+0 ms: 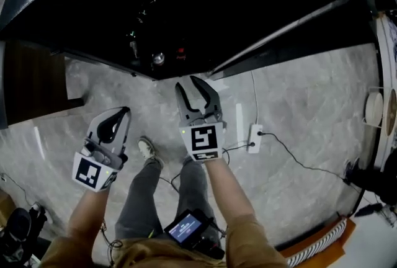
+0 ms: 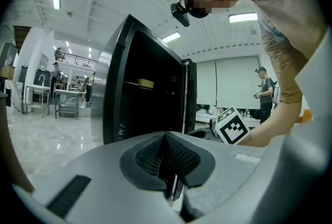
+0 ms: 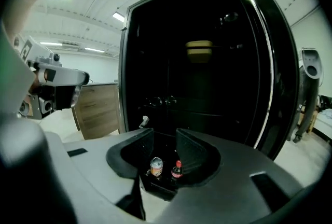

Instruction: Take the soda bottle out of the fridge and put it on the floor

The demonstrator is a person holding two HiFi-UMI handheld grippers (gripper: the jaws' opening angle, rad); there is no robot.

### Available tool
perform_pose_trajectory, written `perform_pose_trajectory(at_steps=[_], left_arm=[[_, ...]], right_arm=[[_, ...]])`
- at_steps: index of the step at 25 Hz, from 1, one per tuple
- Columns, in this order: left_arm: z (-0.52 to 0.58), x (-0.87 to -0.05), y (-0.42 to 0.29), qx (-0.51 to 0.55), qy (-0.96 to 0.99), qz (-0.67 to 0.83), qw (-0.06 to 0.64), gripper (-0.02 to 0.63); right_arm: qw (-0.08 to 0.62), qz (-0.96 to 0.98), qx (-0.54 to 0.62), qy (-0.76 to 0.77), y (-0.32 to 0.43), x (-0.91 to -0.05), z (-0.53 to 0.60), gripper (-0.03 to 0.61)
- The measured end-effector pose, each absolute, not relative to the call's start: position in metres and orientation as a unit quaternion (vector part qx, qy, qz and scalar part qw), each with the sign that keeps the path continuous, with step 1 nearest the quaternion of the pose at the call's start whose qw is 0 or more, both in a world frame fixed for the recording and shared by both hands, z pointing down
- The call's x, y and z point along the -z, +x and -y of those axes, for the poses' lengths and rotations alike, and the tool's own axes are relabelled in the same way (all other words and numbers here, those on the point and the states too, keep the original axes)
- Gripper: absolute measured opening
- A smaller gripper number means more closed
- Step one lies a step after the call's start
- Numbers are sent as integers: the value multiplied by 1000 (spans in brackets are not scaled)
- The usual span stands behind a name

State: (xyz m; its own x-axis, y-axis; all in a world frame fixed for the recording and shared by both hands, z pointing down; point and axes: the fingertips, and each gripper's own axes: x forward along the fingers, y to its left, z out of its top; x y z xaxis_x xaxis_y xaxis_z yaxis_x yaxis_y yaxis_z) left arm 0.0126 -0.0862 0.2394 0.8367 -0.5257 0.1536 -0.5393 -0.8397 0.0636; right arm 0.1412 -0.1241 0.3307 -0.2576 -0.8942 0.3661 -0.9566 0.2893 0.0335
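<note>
Right gripper (image 3: 164, 136) has its jaws apart and empty, facing the soda bottle (image 3: 177, 170) low in the open fridge (image 3: 218, 98); left gripper (image 2: 165, 136) has its jaws closed.

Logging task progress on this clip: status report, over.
Left tongs shut, empty. Right tongs open, empty, facing the open fridge. Soda bottle upright low inside, not yet touched. Can stands close beside it.
</note>
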Motion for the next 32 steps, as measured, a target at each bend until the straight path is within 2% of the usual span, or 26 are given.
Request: perform_pose_trajectory(at_steps=[7,12,20,32], left_arm=[[88,-310,43,-44,959,273,58,-6],[86,-366,38,-67,961,261,62,-6],[111,-436,28,-49,959,273,64,-6],[125,-511,37,-58,959,270,54,-6]], right_arm=[[156,790,-100,584,148,-397,147,178],[167,789,-101,582,147,-449,162,211],[175,781,-94,592,146,-523,193,241],[181,775,-84,600,158,-586,224,274]])
